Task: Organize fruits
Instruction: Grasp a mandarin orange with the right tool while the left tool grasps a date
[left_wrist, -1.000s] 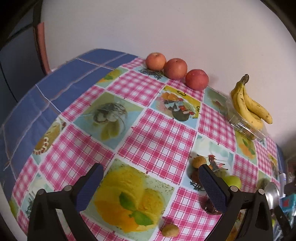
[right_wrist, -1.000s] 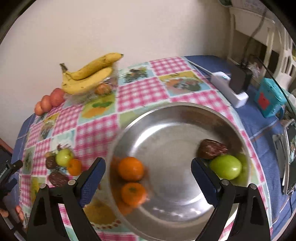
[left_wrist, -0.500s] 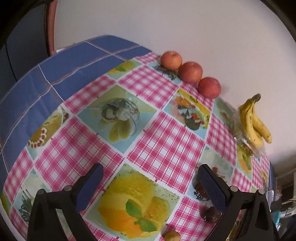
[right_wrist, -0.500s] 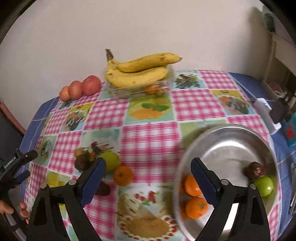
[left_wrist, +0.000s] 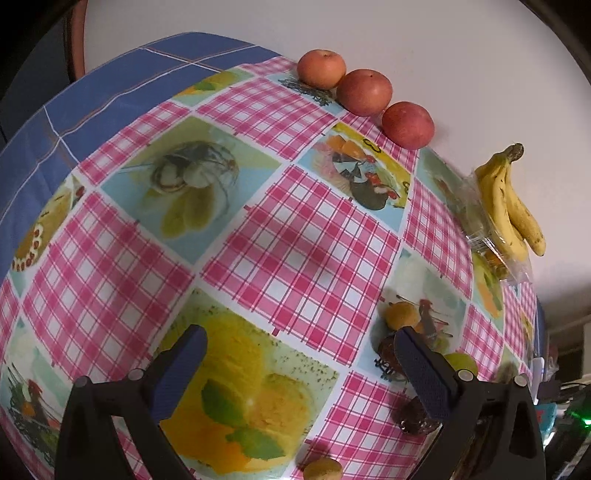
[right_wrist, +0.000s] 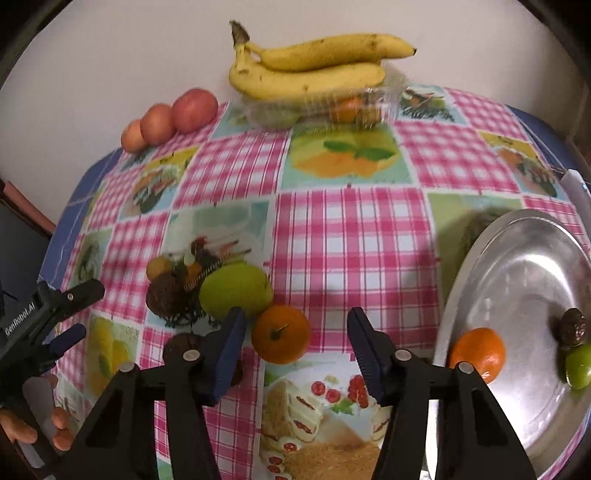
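An orange lies on the checked tablecloth between the fingers of my right gripper. Its jaws are closing; the pads stand apart from the orange, with a gap on the right side. Just behind sit a green apple, two dark fruits and a small yellow fruit. The steel bowl at the right holds an orange, a green fruit and a dark one. My left gripper hangs open over the cloth with nothing between its fingers.
Three red apples line the wall at the back. Bananas rest on a clear plastic box holding more fruit. A small yellow fruit lies near the left gripper. The blue table edge runs along the left.
The right gripper has swung left from above the steel bowl to the loose fruit, and its jaws have narrowed around the orange. The left gripper has sunk slightly and turned.
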